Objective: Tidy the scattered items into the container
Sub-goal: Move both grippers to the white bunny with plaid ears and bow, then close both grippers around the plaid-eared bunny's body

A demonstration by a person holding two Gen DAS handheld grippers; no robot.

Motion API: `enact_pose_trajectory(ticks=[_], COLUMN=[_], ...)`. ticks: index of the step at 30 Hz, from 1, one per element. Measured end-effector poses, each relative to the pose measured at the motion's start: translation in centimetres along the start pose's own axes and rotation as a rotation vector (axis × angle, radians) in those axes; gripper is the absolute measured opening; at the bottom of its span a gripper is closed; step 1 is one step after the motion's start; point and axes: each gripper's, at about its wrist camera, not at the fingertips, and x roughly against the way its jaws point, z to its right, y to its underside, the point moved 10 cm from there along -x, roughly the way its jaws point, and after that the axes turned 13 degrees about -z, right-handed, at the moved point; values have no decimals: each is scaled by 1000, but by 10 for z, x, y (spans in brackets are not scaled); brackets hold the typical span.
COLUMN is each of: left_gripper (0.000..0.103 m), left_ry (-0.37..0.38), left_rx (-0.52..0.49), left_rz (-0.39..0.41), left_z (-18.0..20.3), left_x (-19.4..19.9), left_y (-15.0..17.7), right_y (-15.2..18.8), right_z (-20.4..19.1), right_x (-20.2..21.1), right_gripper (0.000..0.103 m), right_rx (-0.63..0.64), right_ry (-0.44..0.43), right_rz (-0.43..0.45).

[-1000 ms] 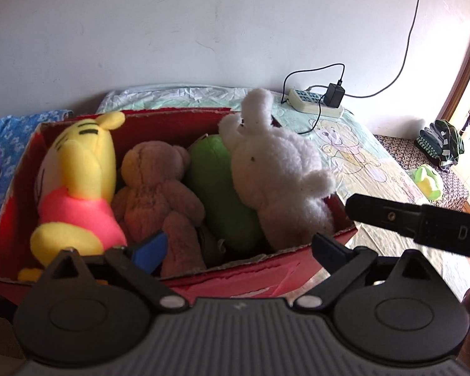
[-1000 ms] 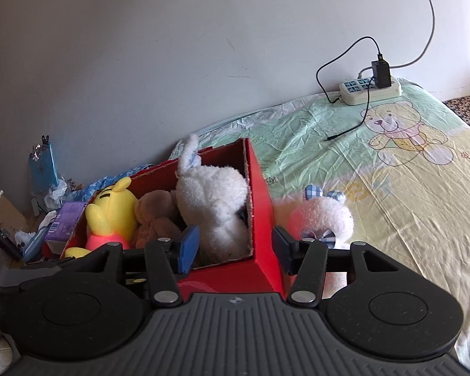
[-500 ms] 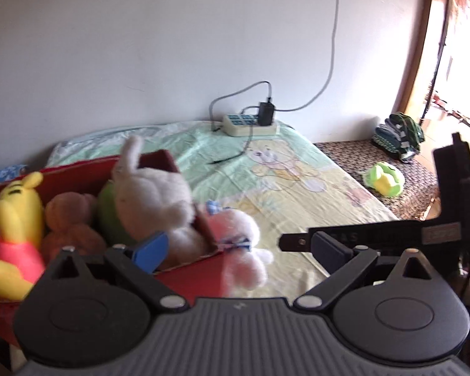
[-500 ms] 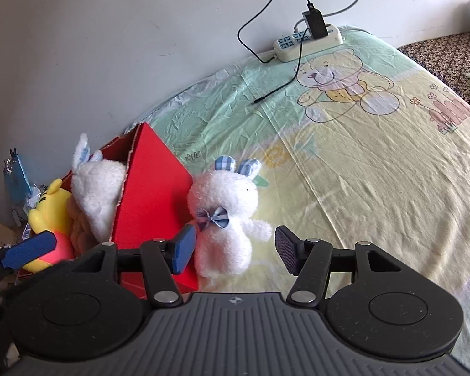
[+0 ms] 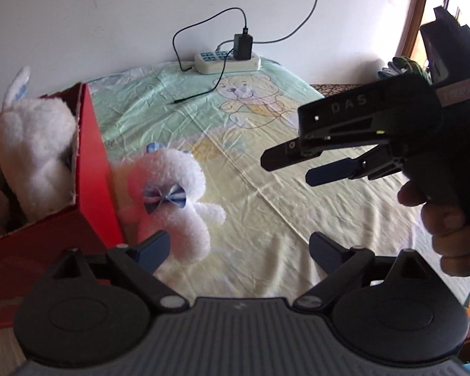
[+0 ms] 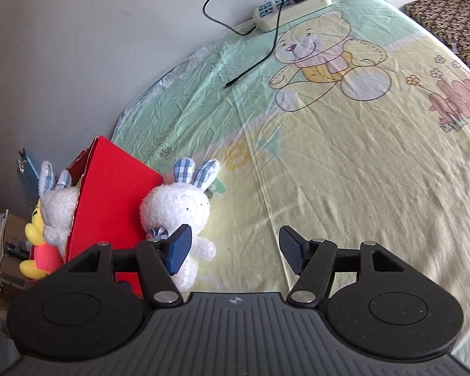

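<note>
A small white plush rabbit (image 5: 175, 188) (image 6: 180, 213) with checked blue ears and a blue bow sits on the bed sheet, leaning against the outside of the red box (image 5: 91, 169) (image 6: 112, 200). Inside the box are a bigger white rabbit (image 5: 34, 153) (image 6: 59, 210) and a yellow bear in a pink shirt (image 6: 39, 244). My left gripper (image 5: 238, 249) is open just in front of the small rabbit, which lies by its left finger. My right gripper (image 6: 235, 247) is open too, its left pad over the rabbit's body; it also shows as the right gripper (image 5: 300, 166) held by a hand.
A white power strip (image 5: 227, 61) (image 6: 293, 11) with a black plug and a loose black cable lies at the head of the bed. The bear-printed sheet (image 6: 344, 156) stretches to the right. Clutter stands on the floor left of the box (image 6: 3, 244).
Both grippers have swung right, away from the box's inside, and come down closer to the small white rabbit beside the box. Both stay open.
</note>
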Motion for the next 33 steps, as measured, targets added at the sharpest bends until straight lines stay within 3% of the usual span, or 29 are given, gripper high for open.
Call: enact_pose_trajectory(ticks=[8,13,19,22,23,26,33], left_gripper=[99,97,93,95,95,95,98], left_ry=[-95,-138,-171,-167,-165,-161,-75], left_rx=[60,67,132,153,156,147,61], left_rz=[-39,-70,-113,-127,-131,-127,-83], left_z=[-3,-7,-27,-30,-31,-29,-5], left_x=[-33,-39,-44,-48,-49,-46,-24], left_y=[-2,5,15,18,18,17,12], right_y=[-13,-10,-10,-11,-9,-7,-6], right_z=[-40,-60,-58,-60,-59,-56,-17], right_x=[-44,-73,-102,-105,-105,-102,-72], right_gripper=[70,71,70,68,56,46,45], right_rx=[180,289,247,266,269,264,214], right_ry=[-57,-43,-87,-102,-114,-148,-142], right_rz=[-132,-195,-268,-263,-275,-304,-300])
